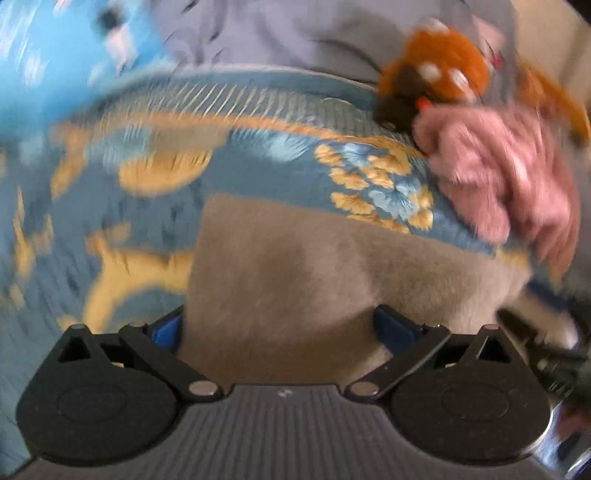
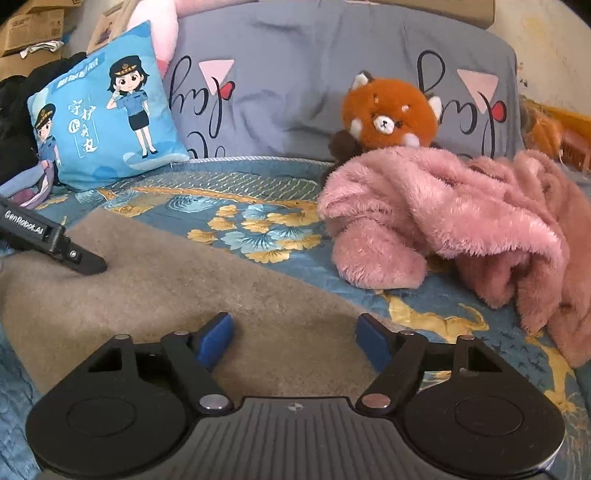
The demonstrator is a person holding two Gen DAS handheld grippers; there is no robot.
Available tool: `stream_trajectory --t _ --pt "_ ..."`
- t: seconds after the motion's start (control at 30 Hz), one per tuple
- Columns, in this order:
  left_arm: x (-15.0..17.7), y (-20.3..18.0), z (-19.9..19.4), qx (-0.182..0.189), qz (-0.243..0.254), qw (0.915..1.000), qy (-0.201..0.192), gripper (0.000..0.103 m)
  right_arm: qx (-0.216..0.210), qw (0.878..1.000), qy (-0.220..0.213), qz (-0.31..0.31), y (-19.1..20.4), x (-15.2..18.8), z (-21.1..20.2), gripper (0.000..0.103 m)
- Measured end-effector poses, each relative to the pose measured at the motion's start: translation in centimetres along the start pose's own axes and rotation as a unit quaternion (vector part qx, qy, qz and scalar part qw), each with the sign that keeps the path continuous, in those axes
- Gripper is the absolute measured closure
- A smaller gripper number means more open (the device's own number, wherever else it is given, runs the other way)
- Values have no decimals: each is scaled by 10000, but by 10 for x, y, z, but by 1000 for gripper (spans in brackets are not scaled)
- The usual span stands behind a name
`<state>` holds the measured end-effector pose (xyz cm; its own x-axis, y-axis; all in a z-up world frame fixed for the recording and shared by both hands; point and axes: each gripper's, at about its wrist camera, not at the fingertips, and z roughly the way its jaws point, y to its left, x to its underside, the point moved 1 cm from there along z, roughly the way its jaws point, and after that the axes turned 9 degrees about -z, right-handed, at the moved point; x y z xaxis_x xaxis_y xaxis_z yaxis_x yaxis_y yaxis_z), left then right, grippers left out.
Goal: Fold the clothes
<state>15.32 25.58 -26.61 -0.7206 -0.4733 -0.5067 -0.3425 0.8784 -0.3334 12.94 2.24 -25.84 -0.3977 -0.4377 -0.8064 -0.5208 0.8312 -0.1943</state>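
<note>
A grey-brown fleece garment (image 2: 177, 295) lies spread on the blue flowered bedspread (image 2: 258, 229). My right gripper (image 2: 295, 339) hovers open over its near right part, blue pads wide apart with only flat cloth below. My left gripper (image 1: 280, 326) is open too, and the same grey-brown garment (image 1: 295, 277) fills the gap between its pads. The left wrist view is motion-blurred. From the right wrist view, the left gripper's tip (image 2: 88, 264) rests on the garment's left part. A crumpled pink fluffy garment (image 2: 461, 221) lies to the right.
A red panda plush (image 2: 391, 114) sits behind the pink garment against a grey printed cushion back (image 2: 314, 74). A blue cartoon pillow (image 2: 107, 110) leans at the back left, with dark clothes (image 2: 14, 110) and cardboard boxes (image 2: 33, 29) beyond.
</note>
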Motion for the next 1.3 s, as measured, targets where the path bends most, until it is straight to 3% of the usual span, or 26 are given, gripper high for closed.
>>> stream_trajectory --t 0.07,0.2,0.3,0.43,0.5,0.57,0.67,0.7,0.77,0.83,0.93,1.07,1.13,1.2,1.23,1.27,1.3 --pt "6 2 -3 36 58 9998 -171 0 -83 10000 5 40 -4 -2 -4 26" --pt "9 -11 -22 -294 187 9988 -353 0 -224 9994 -204 194 -16 -8 -26 27" --pt "15 -13 -57 -521 185 9961 -682 0 -240 9969 -621 422 -21 -1 -71 15" --pt "46 17 -99 31 -768 9951 -614 0 -508 9813 -689 1725 -33 41 -126 14" --pt "63 35 -116 342 -1382 9884 -524 0 -768 9568 -595 2742 -38 70 -137 12" --pt "84 64 -114 912 -2480 9638 -347 0 -1025 9225 -550 3681 -40 95 -140 12" --pt "103 95 -86 1842 -3987 8982 197 0 -1118 8625 -600 4900 -36 121 -132 12" --pt "105 99 -76 1974 -4272 8817 338 0 -1108 8459 -571 5186 -34 124 -126 12" --pt "104 100 -65 2085 -4511 8671 341 0 -1084 8145 -510 5676 -30 128 -113 12" --pt "99 97 -56 2156 -4567 8627 265 0 -1010 8130 -449 5717 -24 122 -100 11" --pt "97 94 -40 2359 -4907 8385 221 0 -819 8150 -503 5714 -18 112 -88 6" --pt "98 100 -26 2399 -5376 8081 -198 0 -511 8024 -589 5916 -17 107 -79 1" --pt "97 103 -24 2413 -5496 7988 -400 1 -392 7959 -596 6013 -17 103 -74 1" --pt "92 103 -23 2398 -5410 8048 -459 1 -411 7919 -584 6064 -18 103 -71 2" --pt "89 102 -22 2361 -5312 8123 -473 4 -420 7899 -578 6090 -19 103 -69 3" --pt "85 102 -22 2319 -5213 8198 -490 7 -429 7880 -572 6116 -19 103 -67 11" --pt "83 102 -23 2238 -5100 8289 -520 18 -439 7860 -565 6141 -20 104 -66 18"
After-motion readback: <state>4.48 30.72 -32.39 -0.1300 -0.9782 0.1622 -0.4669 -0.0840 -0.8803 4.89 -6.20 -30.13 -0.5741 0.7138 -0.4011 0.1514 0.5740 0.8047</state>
